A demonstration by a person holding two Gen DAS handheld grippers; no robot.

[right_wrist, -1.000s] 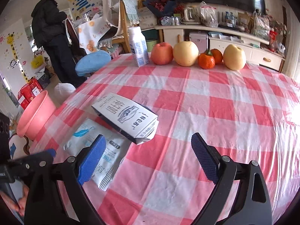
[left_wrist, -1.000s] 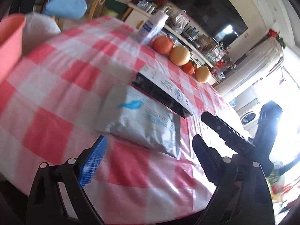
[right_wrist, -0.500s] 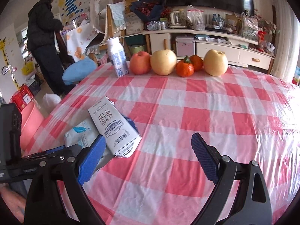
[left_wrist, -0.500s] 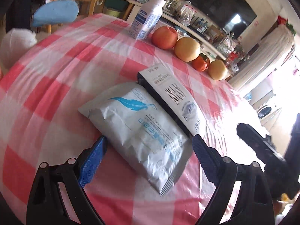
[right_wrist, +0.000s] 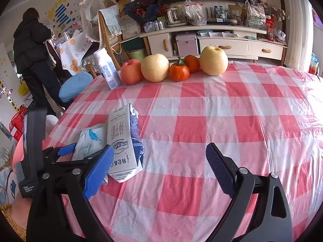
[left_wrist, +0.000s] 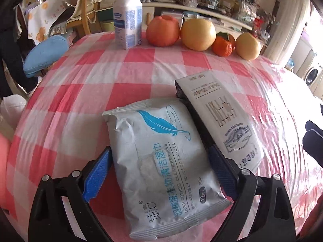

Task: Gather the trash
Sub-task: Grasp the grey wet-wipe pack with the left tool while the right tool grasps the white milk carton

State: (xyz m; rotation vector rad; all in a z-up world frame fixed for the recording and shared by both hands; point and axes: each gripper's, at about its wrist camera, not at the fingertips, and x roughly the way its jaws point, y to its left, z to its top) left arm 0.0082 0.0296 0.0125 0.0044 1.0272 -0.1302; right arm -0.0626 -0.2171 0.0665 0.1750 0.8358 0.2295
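- Left wrist view looks low and close over the wipes pack [left_wrist: 163, 173], facing the far fruit row [left_wrist: 198, 35].
- Right wrist view sits higher, farther right; both share the worktop [right_wrist: 222, 125].

A pale grey wipes pack [left_wrist: 161, 161] with a blue feather lies on a red-and-white checked tablecloth [left_wrist: 141, 70].

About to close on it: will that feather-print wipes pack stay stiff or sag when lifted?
Probably saggy: the wipes pack is soft, crinkled film. It looks flattish, so likely light. Glossy film may slip; the left hand-held gripper straddles it, jaws open.
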